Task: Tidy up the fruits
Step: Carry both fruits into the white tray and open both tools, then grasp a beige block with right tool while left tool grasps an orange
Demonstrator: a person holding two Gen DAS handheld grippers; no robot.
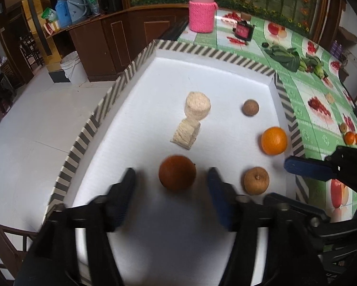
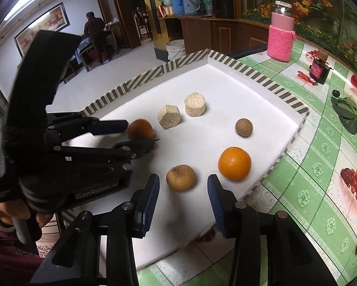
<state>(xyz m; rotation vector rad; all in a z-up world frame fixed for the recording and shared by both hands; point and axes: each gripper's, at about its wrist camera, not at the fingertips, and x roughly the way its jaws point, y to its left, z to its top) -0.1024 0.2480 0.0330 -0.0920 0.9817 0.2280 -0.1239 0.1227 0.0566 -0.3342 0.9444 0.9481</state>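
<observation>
A white foam tray (image 1: 202, 76) with a striped rim holds the fruits. A dark orange fruit (image 1: 177, 176) lies just ahead of my open left gripper (image 1: 171, 178), between its fingertips but untouched; it also shows in the right wrist view (image 2: 139, 128). A tan round fruit (image 2: 181, 177) lies between the tips of my open right gripper (image 2: 183, 188); it also shows in the left wrist view (image 1: 256, 180). A bright orange (image 2: 234, 163) and a small brown fruit (image 2: 244, 127) lie farther right. Two pale rice-cake blocks (image 2: 194, 104) (image 2: 169, 116) sit mid-tray.
The tray sits on a green fruit-print tablecloth (image 2: 321, 166). A pink knitted jar (image 2: 280, 38), a dark pink box (image 2: 318, 70) and leafy greens (image 2: 350, 116) stand beyond it. Loose small oranges (image 1: 351, 137) lie on the cloth. A person stands far back in the room.
</observation>
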